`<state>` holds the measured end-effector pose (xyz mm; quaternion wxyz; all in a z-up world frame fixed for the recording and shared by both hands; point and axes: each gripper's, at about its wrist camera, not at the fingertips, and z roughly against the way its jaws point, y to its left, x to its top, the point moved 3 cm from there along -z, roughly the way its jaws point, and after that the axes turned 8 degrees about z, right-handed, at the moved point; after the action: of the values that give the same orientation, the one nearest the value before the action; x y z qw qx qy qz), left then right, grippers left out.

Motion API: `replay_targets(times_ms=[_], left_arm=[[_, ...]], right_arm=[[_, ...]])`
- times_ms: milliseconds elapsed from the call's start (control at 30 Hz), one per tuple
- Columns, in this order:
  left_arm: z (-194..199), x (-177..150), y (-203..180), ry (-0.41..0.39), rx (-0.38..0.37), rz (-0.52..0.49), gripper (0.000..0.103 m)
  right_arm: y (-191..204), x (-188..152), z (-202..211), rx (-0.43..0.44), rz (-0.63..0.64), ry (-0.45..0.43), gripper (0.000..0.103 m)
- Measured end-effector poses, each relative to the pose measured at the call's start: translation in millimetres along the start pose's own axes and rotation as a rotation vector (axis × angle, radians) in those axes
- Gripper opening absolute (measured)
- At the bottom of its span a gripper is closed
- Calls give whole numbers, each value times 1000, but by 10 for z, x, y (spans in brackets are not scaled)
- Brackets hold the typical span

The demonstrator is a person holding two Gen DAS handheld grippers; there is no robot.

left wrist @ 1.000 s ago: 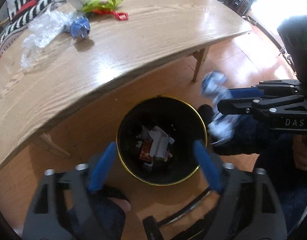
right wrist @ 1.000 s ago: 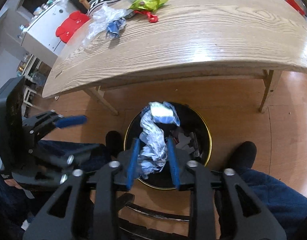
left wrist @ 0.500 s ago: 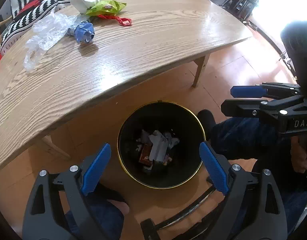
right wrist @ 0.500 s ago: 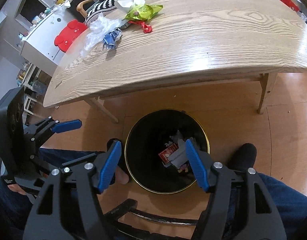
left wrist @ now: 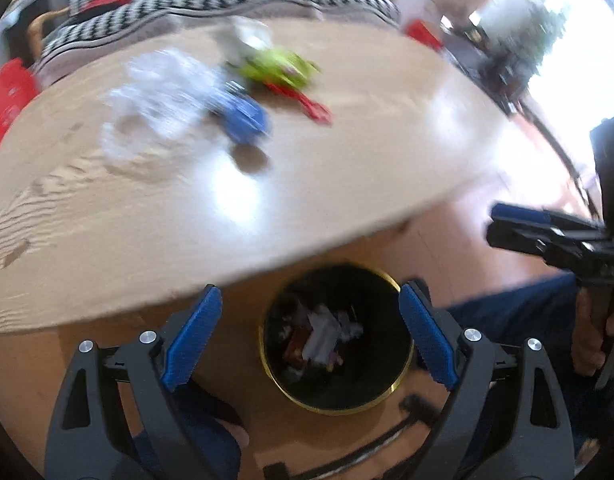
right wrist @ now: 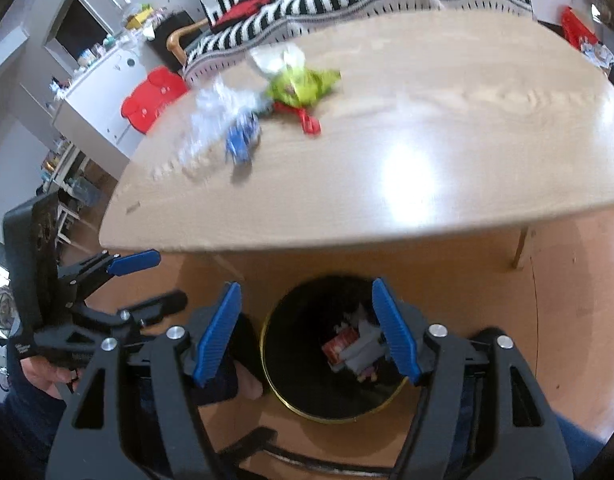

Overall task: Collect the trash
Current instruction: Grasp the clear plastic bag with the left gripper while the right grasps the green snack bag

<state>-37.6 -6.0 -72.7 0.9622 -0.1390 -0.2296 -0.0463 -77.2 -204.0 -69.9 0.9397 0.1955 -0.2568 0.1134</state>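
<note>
Left wrist view: our left gripper (left wrist: 309, 334) hangs spread and empty above the bin (left wrist: 335, 340); remaining trash (left wrist: 243, 116) lies on the table (left wrist: 347, 168).

Right wrist view: our right gripper (right wrist: 307, 330), jaws opening with nothing between, frames the bin, likely freed for another pickup.

bin (left wrist: 335, 400) on floor, before table (left wrist: 347, 168); wrappers (left wrist: 243, 116) on table; scraps (left wrist: 319, 340) in bin

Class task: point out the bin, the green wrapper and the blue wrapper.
Bin (right wrist: 275, 394), right wrist view, gold rim.
Green wrapper (right wrist: 303, 84), right wrist view, its middle.
Blue wrapper (left wrist: 245, 118), left wrist view, its middle.
</note>
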Motion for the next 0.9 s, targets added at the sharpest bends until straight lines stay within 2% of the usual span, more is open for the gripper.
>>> replay_targets(times_ms=[133,200,300,467,533,600,700,800,900], left_arm=[[153,513,349,-98,70,97,92],[151,784,557,-123,116,154,93],[34,1147,842,-124,164,240,93],[-314,1560,1152,-106,183,347,93],[-430,1609,1204,-105,163,367,93],[-535,1669,1223,-111,183,362,93],[-721,1722,1260,-77,160,373,93],[-847,1771,1336,-81,178,389,93],[-966,1838,1380,-74,126,428,93]], right_arm=[[31,487,-11,-10,15,-37,78],[4,784,-107,-3,-14,-43,80],[-64,1143,-344,14,-75,-32,83],[-266,1678,-979,9,-179,21,83],[-354,1744,-1163,4,-211,32,83],[-419,1774,-1339,4,-243,55,83],[-465,1820,-1586,49,-304,90,83],[-495,1821,-1766,102,-369,113,84],[-449,1881,-1828,115,-378,103,84]])
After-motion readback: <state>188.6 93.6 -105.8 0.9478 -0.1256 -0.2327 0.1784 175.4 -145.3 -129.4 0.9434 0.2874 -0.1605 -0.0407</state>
